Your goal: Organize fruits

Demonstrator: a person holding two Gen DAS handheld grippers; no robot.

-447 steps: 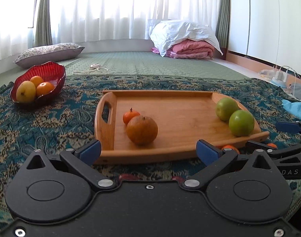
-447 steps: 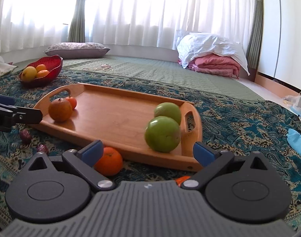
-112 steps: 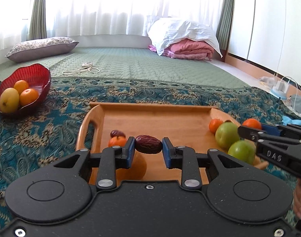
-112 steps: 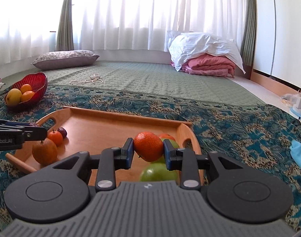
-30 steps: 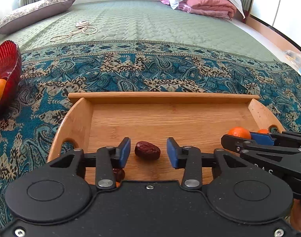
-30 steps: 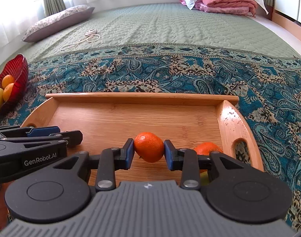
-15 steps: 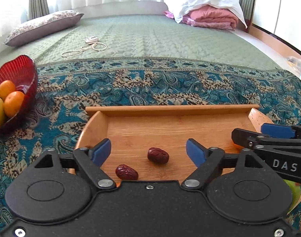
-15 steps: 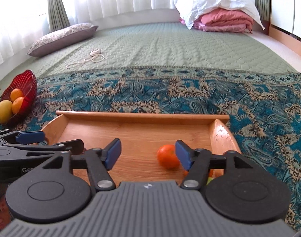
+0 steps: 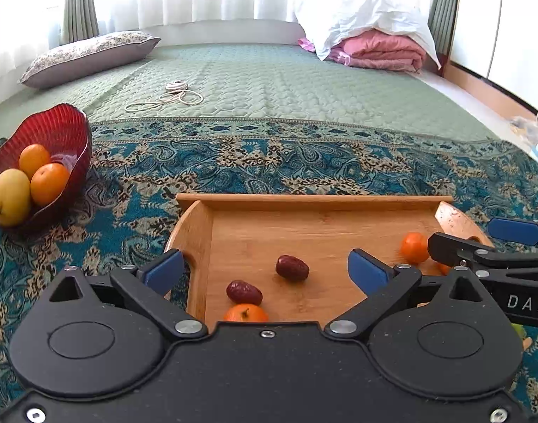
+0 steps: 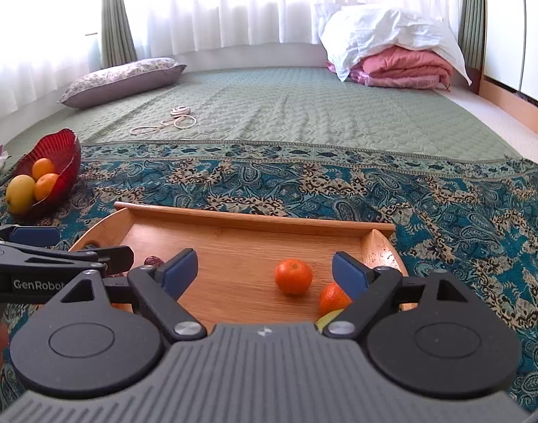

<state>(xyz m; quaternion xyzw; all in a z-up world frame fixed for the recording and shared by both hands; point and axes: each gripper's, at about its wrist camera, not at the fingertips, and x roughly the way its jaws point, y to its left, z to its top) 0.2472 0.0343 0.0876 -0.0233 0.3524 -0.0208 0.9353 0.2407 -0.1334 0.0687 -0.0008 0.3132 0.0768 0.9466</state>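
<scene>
A wooden tray (image 9: pixel 314 201) (image 10: pixel 254 218) lies on the patterned blue cloth. Two dark red dates (image 9: pixel 292 267) (image 9: pixel 244 292) and a small orange fruit (image 9: pixel 246 313) rest at its near left. Two mandarins (image 10: pixel 292 276) (image 10: pixel 334 298) lie at its right end, one also in the left wrist view (image 9: pixel 414 246); a sliver of green fruit (image 10: pixel 327 316) shows below them. My left gripper (image 9: pixel 265 269) hangs above the dates, jaws still opening, nothing between them. My right gripper (image 10: pixel 265 269) hangs above the mandarins, jaws still opening, holding nothing.
A red glass bowl (image 9: pixel 62 127) (image 10: pixel 62 148) with oranges and a yellow fruit stands on the cloth to the left. Beyond lie a green quilted mat, a coiled white cord (image 9: pixel 173 95), a pillow (image 9: pixel 89 56) and folded bedding (image 9: pixel 371 46).
Both grippers let go of their fruit, spread their jaws wide and drew back and up. The date and the mandarin now lie on the tray.
</scene>
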